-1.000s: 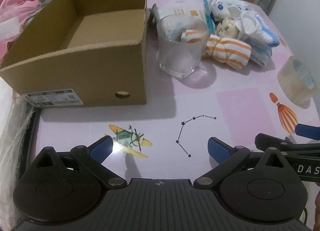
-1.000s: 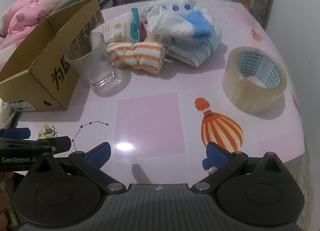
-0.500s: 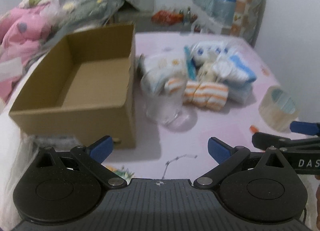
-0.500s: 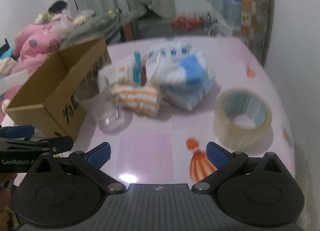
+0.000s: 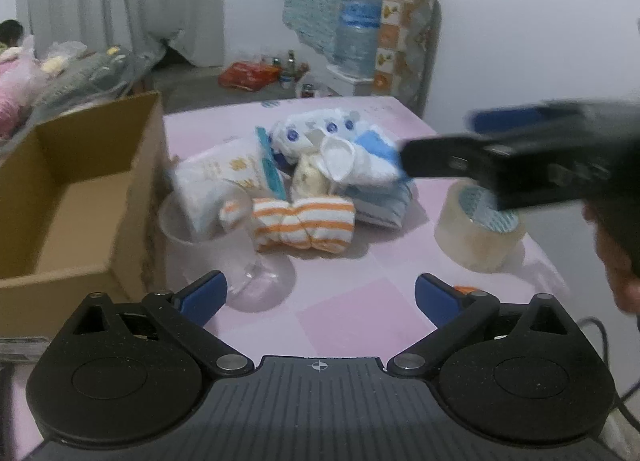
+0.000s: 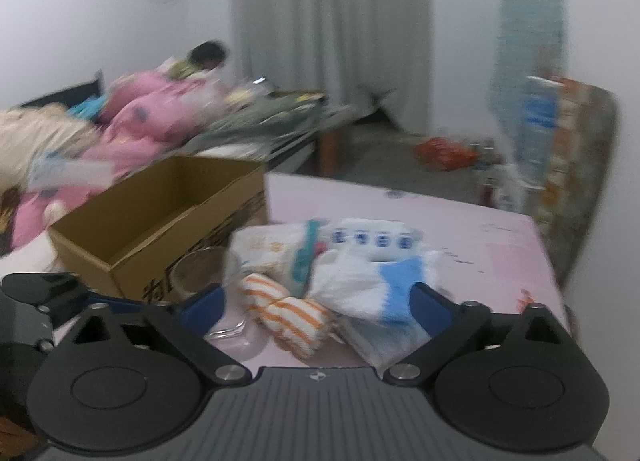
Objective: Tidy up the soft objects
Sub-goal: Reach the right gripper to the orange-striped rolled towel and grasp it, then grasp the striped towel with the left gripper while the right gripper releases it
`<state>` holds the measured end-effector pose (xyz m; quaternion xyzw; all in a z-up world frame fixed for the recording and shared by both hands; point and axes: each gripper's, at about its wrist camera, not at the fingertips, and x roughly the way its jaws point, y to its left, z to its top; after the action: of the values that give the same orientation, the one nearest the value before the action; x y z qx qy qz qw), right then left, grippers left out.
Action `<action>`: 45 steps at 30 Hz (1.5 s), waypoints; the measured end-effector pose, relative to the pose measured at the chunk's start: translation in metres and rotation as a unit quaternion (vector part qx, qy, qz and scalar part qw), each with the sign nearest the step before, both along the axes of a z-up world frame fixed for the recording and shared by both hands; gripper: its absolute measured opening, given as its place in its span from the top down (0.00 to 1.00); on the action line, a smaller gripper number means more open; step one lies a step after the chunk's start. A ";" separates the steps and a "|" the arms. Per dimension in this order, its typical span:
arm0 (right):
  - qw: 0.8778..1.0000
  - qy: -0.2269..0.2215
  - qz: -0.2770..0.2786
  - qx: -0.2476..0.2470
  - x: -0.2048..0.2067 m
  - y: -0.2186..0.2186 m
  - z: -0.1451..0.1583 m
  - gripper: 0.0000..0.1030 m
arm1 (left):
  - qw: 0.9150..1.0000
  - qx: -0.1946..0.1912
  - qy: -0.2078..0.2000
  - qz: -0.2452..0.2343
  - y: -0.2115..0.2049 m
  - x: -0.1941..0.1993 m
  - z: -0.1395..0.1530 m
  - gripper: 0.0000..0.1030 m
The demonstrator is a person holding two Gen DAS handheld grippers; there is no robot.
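Beside the clear glass tumbler (image 5: 208, 237), I'd pinch the soft orange-striped rolled cloth (image 5: 304, 223) mid-roll; both grippers (image 5: 320, 293) (image 6: 316, 307) gape empty.

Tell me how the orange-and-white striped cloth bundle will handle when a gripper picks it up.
The orange-and-white striped cloth bundle looks soft, so it would probably squash under the pads. It seems cinched in the middle, so it likely stays together rather than unrolling. Probably light; the clear plastic cup close beside it could get nudged.
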<state>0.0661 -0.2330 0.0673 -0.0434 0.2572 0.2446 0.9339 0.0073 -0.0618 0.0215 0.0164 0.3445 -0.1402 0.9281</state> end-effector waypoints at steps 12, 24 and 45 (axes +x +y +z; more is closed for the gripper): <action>0.981 0.061 0.122 -0.135 0.052 0.078 -0.049 0.63 | 0.998 -0.035 0.039 -0.021 0.016 0.007 -0.024 0.11; 0.945 0.057 0.169 -0.274 0.075 0.119 -0.084 0.63 | 0.997 -0.033 0.062 -0.039 0.020 -0.001 -0.028 0.19; 0.915 0.397 0.067 0.006 0.052 0.052 -0.083 0.66 | 0.985 -0.107 0.103 -0.085 0.051 -0.020 -0.025 0.21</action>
<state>0.1177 -0.1807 -0.0152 0.0455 0.6017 0.3049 0.7368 -0.0131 -0.0112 -0.0032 -0.0689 0.4186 -0.2553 0.8688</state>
